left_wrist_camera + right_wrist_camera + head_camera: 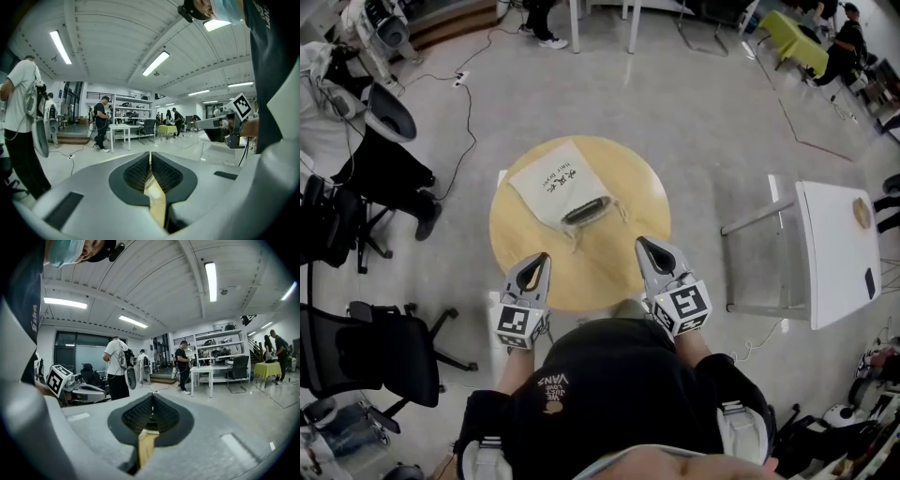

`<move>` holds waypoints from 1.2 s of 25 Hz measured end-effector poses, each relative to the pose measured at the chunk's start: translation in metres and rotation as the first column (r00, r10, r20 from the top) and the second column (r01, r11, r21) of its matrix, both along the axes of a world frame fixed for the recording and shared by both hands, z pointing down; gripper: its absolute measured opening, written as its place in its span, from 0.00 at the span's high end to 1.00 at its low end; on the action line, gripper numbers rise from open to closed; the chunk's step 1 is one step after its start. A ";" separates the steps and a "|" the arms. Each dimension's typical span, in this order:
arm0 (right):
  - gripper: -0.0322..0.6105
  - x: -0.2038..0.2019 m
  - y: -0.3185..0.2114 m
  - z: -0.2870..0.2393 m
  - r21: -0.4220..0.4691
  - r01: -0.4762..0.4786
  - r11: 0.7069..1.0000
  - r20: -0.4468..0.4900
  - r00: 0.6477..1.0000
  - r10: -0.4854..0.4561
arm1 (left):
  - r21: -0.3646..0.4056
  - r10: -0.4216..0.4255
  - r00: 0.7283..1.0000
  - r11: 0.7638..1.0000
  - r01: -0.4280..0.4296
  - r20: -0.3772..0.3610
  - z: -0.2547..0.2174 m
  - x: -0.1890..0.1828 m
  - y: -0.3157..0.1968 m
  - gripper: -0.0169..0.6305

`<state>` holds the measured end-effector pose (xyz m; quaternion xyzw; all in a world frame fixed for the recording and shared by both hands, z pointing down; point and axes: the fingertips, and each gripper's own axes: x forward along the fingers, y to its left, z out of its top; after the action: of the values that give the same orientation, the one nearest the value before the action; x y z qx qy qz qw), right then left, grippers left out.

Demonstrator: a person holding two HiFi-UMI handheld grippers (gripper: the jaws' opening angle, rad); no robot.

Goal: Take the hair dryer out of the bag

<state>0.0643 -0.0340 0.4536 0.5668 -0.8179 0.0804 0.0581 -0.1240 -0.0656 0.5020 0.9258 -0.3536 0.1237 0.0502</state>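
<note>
A cream cloth bag [553,187] with dark print lies on the round wooden table [516,234], toward its far left. Its mouth faces me, and a dark part of the hair dryer [586,211] shows in the opening, with drawstrings trailing out beside it. My left gripper [541,259] is shut over the table's near left edge, nothing between its jaws. My right gripper [645,245] is shut too, over the near right part of the table, a short way from the bag's mouth. In both gripper views the jaws [150,159] [152,401] meet with nothing held.
A white table [830,248] with a clear frame stands to the right. Black office chairs [356,352] crowd the left side, and a cable [469,122] runs over the floor. Several people stand farther back in the room [101,123].
</note>
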 end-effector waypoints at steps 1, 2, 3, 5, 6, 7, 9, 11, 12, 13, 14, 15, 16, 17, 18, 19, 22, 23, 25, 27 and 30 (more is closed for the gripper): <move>0.95 0.002 -0.004 0.001 -0.002 0.005 1.000 -0.001 1.000 -0.005 | -0.015 -0.018 1.000 1.000 0.018 0.007 0.008 0.000 -0.005 0.96; 0.95 0.003 -0.008 0.002 -0.004 0.010 1.000 -0.003 1.000 -0.010 | -0.033 -0.036 0.999 0.999 0.037 0.013 0.016 0.000 -0.011 0.96; 0.95 0.004 -0.012 0.004 -0.007 0.015 1.000 -0.004 1.000 -0.015 | -0.051 -0.055 0.998 0.997 0.056 0.020 0.024 0.000 -0.015 0.96; 0.95 0.007 -0.019 0.007 -0.013 0.025 1.000 -0.007 1.000 -0.025 | -0.086 -0.078 0.996 0.993 0.082 0.045 0.041 0.001 -0.023 0.96; 0.95 0.009 -0.022 0.009 -0.016 0.029 0.999 -0.008 1.000 -0.029 | -0.102 -0.081 0.995 0.991 0.087 0.060 0.048 0.003 -0.026 0.95; 0.95 0.010 -0.025 0.010 -0.018 0.032 0.999 -0.009 0.999 -0.033 | -0.117 -0.081 0.994 0.989 0.089 0.070 0.055 0.005 -0.028 0.95; 0.95 0.014 -0.032 0.015 -0.025 0.037 0.999 -0.010 0.999 -0.037 | -0.143 -0.080 0.994 0.986 0.090 0.073 0.066 0.011 -0.034 0.95; 0.95 0.016 -0.037 0.021 -0.034 0.042 0.999 -0.011 0.999 -0.042 | -0.163 -0.090 0.994 0.982 0.100 0.062 0.075 0.015 -0.041 0.95; 0.95 0.016 -0.040 0.024 -0.040 0.045 0.998 -0.011 0.999 -0.045 | -0.171 -0.098 0.993 0.979 0.107 0.063 0.080 0.017 -0.045 0.95; 0.95 0.016 -0.042 0.027 -0.046 0.048 0.998 -0.011 0.999 -0.049 | -0.179 -0.104 0.992 0.977 0.115 0.069 0.085 0.018 -0.048 0.91; 0.95 0.017 -0.044 0.030 -0.053 0.052 0.997 -0.012 0.999 -0.053 | -0.187 -0.108 0.991 0.975 0.121 0.077 0.090 0.019 -0.051 0.89; 0.95 0.017 -0.046 0.032 -0.059 0.055 0.997 -0.012 0.998 -0.056 | -0.197 -0.112 0.990 0.972 0.126 0.083 0.095 0.020 -0.054 0.89; 0.95 0.017 -0.048 0.034 -0.064 0.058 0.996 -0.011 0.998 -0.059 | -0.211 -0.115 0.990 0.969 0.131 0.086 0.101 0.021 -0.056 0.89; 0.95 0.018 -0.050 0.036 -0.069 0.060 0.996 -0.010 0.998 -0.061 | -0.227 -0.120 0.989 0.964 0.138 0.088 0.106 0.022 -0.059 0.86; 0.95 0.019 -0.053 0.038 -0.072 0.062 0.995 -0.010 0.998 -0.063 | -0.241 -0.126 0.988 0.960 0.144 0.090 0.111 0.023 -0.062 0.82; 0.95 0.020 -0.055 0.039 -0.075 0.064 0.995 -0.010 0.998 -0.065 | -0.253 -0.132 0.987 0.955 0.152 0.094 0.116 0.023 -0.065 0.80; 0.95 0.019 -0.062 0.043 -0.082 0.072 0.994 -0.011 0.997 -0.073 | -0.285 -0.148 0.983 0.943 0.172 0.104 0.131 0.022 -0.072 0.77; 0.95 0.019 -0.063 0.045 -0.086 0.075 0.993 -0.013 0.997 -0.077 | -0.298 -0.154 0.982 0.938 0.179 0.105 0.136 0.021 -0.074 0.76; 0.95 0.018 -0.065 0.050 -0.097 0.083 0.992 -0.017 0.996 -0.085 | -0.320 -0.165 0.981 0.928 0.191 0.107 0.145 0.021 -0.077 0.74; 0.95 0.018 -0.067 0.055 -0.108 0.094 0.990 -0.022 0.995 -0.097 | -0.335 -0.172 0.978 0.920 0.202 0.116 0.153 0.023 -0.081 0.73; 0.95 0.017 -0.072 0.063 -0.125 0.111 0.986 -0.028 0.993 -0.115 | -0.361 -0.188 0.975 0.906 0.219 0.120 0.162 0.027 -0.088 0.70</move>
<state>0.0812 -0.1057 0.5164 0.5160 -0.8410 0.1177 0.1118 -0.0973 -0.1535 0.6638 0.8516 -0.4203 0.2204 0.2228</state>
